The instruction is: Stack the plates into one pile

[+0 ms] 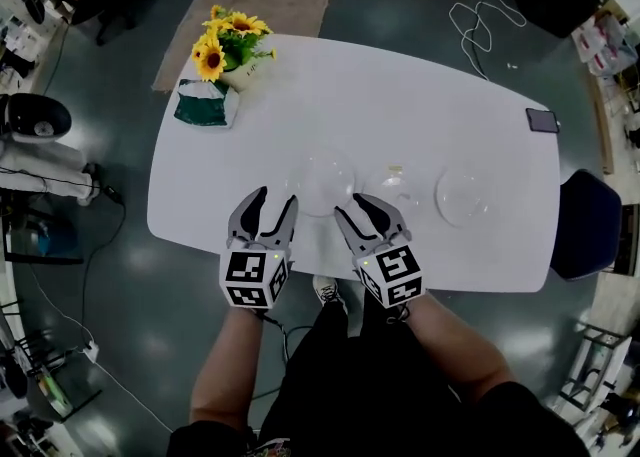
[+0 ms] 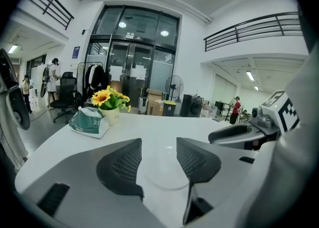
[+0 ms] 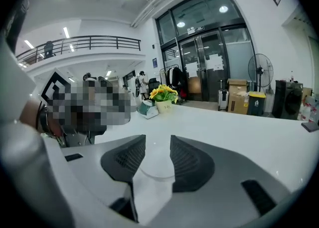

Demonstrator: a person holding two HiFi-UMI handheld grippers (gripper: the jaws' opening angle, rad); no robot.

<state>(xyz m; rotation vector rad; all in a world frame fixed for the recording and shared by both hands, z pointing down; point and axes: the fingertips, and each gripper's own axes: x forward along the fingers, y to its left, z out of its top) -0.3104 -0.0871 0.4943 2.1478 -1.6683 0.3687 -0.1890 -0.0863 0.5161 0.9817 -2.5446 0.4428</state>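
Three clear plates sit in a row along the near edge of the tabletop, none stacked yet: left plate, middle plate, right plate. Both tools hover just short of them. The left tool has its jaws apart and nothing in them, with the left plate's rim showing in the gap. The right tool is likewise spread and empty, near the middle plate.

My take on the pick-up: these look shallow and see-through, so come in low, get one jaw under the rim and the other on top, then squeeze gently. Lift flat and set it centred on its neighbour — glassy plates will probably skate if they land off-centre
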